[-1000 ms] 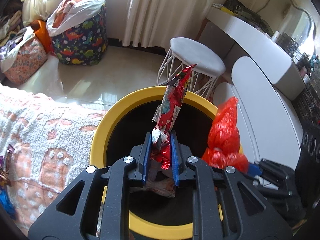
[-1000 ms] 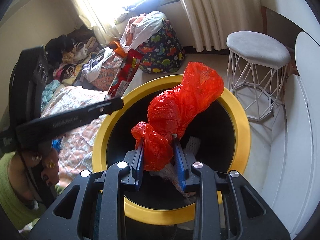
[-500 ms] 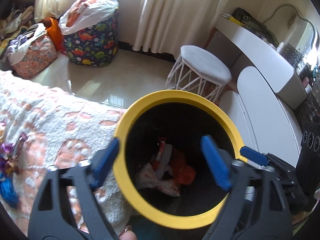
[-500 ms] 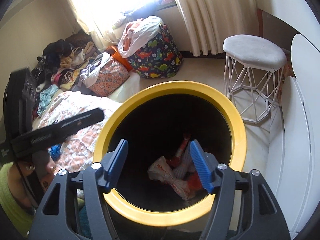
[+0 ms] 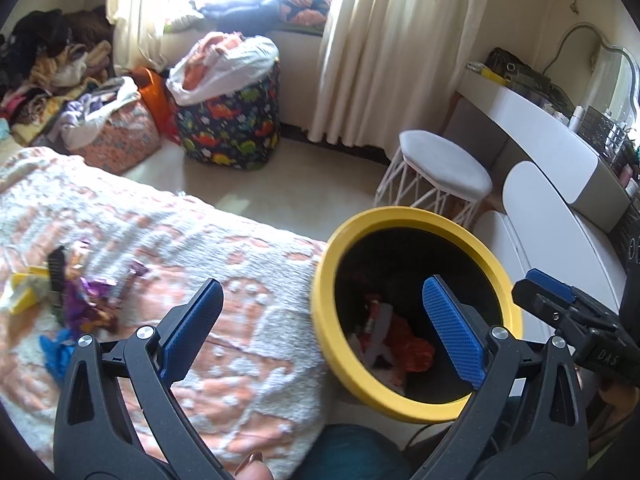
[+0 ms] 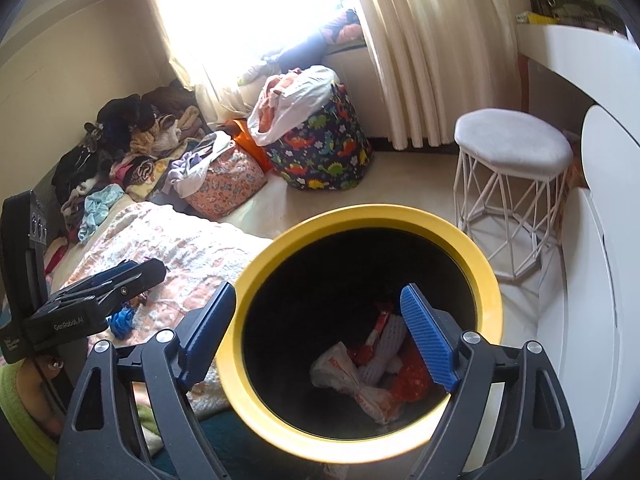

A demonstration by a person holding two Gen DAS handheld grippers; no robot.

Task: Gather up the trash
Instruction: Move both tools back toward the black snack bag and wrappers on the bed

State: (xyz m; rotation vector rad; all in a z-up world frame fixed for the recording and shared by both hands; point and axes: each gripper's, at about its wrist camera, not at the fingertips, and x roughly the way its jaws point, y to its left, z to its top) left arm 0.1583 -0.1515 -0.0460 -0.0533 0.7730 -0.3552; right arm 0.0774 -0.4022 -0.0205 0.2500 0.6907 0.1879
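A yellow-rimmed black bin (image 5: pixel 400 216) (image 6: pixel 360 216) stands beside the bed. Inside lie a red wrapper (image 5: pixel 374 312), an orange-red plastic bag (image 5: pixel 412 350) (image 6: pixel 412 376) and a white printed bag (image 6: pixel 344 372). My left gripper (image 5: pixel 324 332) is open and empty, over the bin's left rim and the bed edge. My right gripper (image 6: pixel 320 332) is open and empty above the bin mouth. More trash lies on the bed at the left: purple wrappers (image 5: pixel 86 300), a yellow piece (image 5: pixel 24 288) and a blue scrap (image 5: pixel 58 350) (image 6: pixel 122 320).
A pink-and-white bedspread (image 5: pixel 160 248) covers the bed. A white wire stool (image 5: pixel 444 168) (image 6: pixel 512 144) stands behind the bin. A dinosaur-print laundry bag (image 5: pixel 232 120), a pink bag (image 5: pixel 120 136) and clothes piles sit by the curtain. A white desk (image 5: pixel 560 152) runs along the right.
Both grippers opened and dropped the red wrapper and the orange-red bag into the bin. The left gripper has since swung left toward the bed; the right has pulled back slightly.
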